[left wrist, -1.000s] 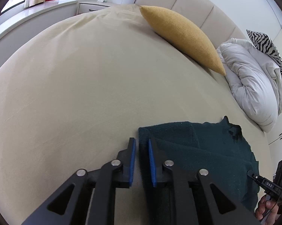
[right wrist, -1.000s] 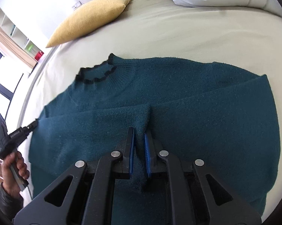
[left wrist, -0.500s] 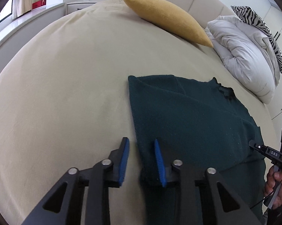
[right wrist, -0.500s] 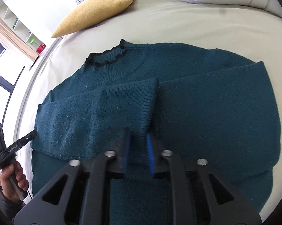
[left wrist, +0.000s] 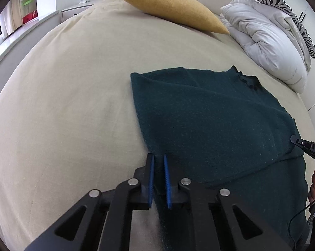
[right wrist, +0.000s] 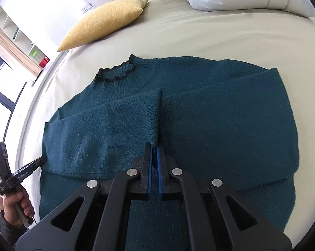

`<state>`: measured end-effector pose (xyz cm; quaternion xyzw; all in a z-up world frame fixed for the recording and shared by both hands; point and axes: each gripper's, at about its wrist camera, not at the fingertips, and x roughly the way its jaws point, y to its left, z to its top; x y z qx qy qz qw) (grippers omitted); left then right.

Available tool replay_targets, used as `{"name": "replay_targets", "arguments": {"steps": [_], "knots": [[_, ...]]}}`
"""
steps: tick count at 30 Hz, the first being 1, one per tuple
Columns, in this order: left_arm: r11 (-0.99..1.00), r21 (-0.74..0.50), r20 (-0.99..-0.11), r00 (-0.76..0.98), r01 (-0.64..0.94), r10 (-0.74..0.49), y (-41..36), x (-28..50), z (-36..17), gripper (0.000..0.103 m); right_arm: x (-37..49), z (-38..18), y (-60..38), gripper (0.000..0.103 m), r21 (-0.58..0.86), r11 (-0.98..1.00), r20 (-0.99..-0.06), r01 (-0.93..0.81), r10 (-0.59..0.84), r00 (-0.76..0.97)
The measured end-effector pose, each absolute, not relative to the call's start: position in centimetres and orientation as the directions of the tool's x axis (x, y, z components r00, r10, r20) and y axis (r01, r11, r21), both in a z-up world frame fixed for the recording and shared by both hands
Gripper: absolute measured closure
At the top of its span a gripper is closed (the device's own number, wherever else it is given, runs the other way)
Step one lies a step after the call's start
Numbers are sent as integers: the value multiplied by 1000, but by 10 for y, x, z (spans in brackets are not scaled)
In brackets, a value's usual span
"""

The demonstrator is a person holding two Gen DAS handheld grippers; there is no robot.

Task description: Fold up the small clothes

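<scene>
A dark teal knit sweater (right wrist: 209, 115) lies flat on the beige bed sheet (left wrist: 63, 104), collar with black trim (right wrist: 115, 73) towards the pillows. Both sleeves are folded across its front and meet near the middle. My left gripper (left wrist: 158, 164) is shut on the sweater's left side edge (left wrist: 157, 167), low on the sheet. My right gripper (right wrist: 154, 149) hovers over the sweater's middle with its blue pads nearly together, at the end of the folded sleeve (right wrist: 155, 125); no cloth shows between them. The left gripper also shows in the right wrist view (right wrist: 39, 161).
A mustard yellow pillow (left wrist: 174, 8) lies at the head of the bed. A bunched white duvet (left wrist: 268, 39) and a zebra cushion (left wrist: 283, 4) lie on the right. A windowsill and shelves (right wrist: 21, 41) run along the left of the bed.
My left gripper opened, slid down the sweater's left edge and closed on it. My right gripper let the sleeve go, pulled back a little, and its jaws narrowed again.
</scene>
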<state>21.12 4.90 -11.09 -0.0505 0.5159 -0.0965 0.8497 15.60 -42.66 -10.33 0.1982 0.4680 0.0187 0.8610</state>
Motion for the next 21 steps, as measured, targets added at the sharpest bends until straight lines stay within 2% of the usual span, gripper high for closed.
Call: {"name": "replay_targets", "arguments": {"steps": [4,6,10,14,16,17,20,21], "knots": [[980,-156,-871,450,122,-195,46,210,-115,92,160,-121,-435,101,345,920,-823,186,201,531],[979,-165,-871,447,120,-202,48,210,-115,92,166,-128,-443,101,385,898,-816,212,224,533],[978,-175,-871,444,117,-209,50,212,-116,92,167,-118,-438,101,355,914,-811,198,195,552],[978,-175,-866,456,110,-206,49,213,-117,89,169,-134,-445,101,389,903,-815,182,246,524],[976,-192,-852,475,106,-220,53,208,-112,85,163,-127,-450,94,410,888,-810,206,251,530],[973,-209,-843,487,96,-229,57,204,-108,82,159,-123,-451,93,403,889,-808,217,235,540],[961,-264,-818,509,81,-268,67,182,-95,80,135,-99,-452,90,380,901,-779,210,189,598],[958,-272,-811,515,84,-276,69,173,-90,79,127,-94,-451,84,386,901,-768,198,195,609]]}}
